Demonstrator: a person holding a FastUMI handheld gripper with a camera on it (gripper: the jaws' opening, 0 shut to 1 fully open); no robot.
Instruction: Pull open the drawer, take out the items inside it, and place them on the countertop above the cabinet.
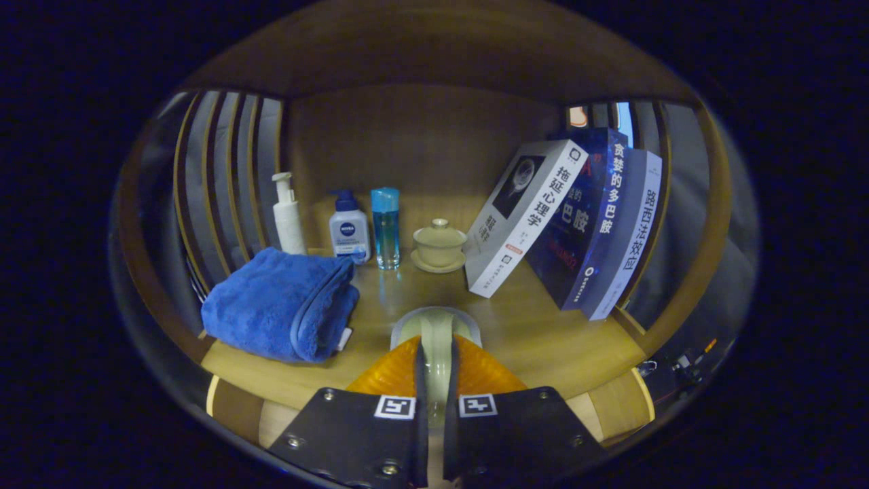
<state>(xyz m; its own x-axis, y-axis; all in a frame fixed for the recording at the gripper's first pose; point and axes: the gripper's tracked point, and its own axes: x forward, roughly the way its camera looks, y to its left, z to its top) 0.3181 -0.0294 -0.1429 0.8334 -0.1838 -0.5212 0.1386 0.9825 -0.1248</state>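
Both fingers of the gripper (434, 380) are pinching a pale green cup (436, 326) over the countertop (543, 333), its rim facing ahead. Beyond, from left: folded blue towel (282, 305), three bottles (347, 227), lidded teacup (439, 244), leaning books (577, 224). Bare wood is lying around the cup.

Gripper (434, 356) reaches level and forward | jaws drawn nearly together, both fingers (390, 373) pressing a pale cup (436, 324) between them

I see a pale green cup (436, 326) pinched by its rim between my gripper (435, 367) fingers, upright, low over the wooden countertop (529, 333).
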